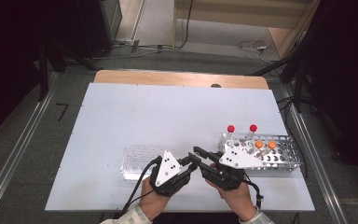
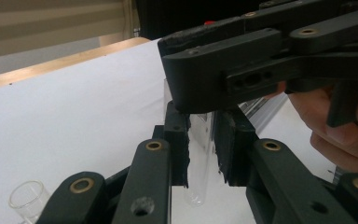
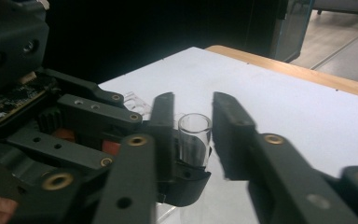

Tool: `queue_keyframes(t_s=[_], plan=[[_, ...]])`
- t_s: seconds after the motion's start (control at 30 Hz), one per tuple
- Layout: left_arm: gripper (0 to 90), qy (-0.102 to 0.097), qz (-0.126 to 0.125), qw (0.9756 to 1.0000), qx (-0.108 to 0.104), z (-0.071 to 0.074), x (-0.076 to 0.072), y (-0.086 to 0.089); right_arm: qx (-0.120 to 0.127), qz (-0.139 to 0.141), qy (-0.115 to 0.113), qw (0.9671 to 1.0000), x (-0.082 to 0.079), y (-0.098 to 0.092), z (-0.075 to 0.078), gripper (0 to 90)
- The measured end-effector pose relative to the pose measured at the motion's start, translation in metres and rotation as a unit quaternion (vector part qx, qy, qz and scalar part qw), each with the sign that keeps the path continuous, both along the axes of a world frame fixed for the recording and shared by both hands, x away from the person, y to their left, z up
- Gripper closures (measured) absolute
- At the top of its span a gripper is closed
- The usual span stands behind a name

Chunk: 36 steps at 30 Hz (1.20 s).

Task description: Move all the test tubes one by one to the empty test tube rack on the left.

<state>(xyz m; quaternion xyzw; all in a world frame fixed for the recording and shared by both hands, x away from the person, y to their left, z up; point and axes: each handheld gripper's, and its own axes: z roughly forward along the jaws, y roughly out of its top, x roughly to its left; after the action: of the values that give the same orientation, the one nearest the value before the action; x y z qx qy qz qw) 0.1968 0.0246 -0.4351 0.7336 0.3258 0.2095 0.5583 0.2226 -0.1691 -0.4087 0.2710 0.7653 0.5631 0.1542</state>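
Clear glass tube stands clamped between the left gripper's closed jaws above the white table, the right gripper crossing over it. Seen from the right gripper, its jaws stand parted around the tube's open mouth, not pressing: a handover, seemingly. From above, both meet beside the metal rack; next, withdraw the right cleanly.

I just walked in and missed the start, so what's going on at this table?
A person holds a tool in each hand and is passing a clear glass tube between them. The left tool is clamped on the tube. The right tool has its jaws around the tube's open top, apart from the glass. A metal rack with capped tubes stands to the right, a clear plastic rack to the left.
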Motion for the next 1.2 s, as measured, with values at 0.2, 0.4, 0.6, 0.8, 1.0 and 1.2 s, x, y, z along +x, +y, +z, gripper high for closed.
queue_keyframes(t_s=[0.2, 0.4, 0.6, 0.8, 1.0, 1.2], plan=[[76.7, 0.001, 0.003, 1.0000, -0.005, 0.002, 0.001, 0.003, 0.018, -0.008, 0.004, 0.9998, 0.002, -0.009, 0.006, 52.7], [76.7, 0.004, 0.020, 0.9996, -0.020, 0.011, 0.005, 0.017, 0.044, -0.029, 0.010, 0.9986, 0.008, -0.030, 0.010, 43.0], [76.8, 0.006, 0.044, 0.9984, -0.035, 0.023, 0.009, 0.036, 0.043, -0.048, 0.017, 0.9978, 0.012, -0.048, 0.007, 38.8], [76.8, 0.005, 0.072, 0.9967, -0.037, 0.029, 0.012, 0.055, 0.031, -0.061, 0.026, 0.9973, 0.015, -0.055, 0.000, 36.5], [76.8, 0.003, 0.091, 0.9953, -0.033, 0.029, 0.015, 0.065, 0.022, -0.065, 0.028, 0.9973, 0.016, -0.056, -0.004, 36.4], [76.7, 0.002, 0.101, 0.9945, -0.025, 0.027, 0.016, 0.070, 0.021, -0.067, 0.030, 0.9971, 0.016, -0.057, -0.005, 36.3]])
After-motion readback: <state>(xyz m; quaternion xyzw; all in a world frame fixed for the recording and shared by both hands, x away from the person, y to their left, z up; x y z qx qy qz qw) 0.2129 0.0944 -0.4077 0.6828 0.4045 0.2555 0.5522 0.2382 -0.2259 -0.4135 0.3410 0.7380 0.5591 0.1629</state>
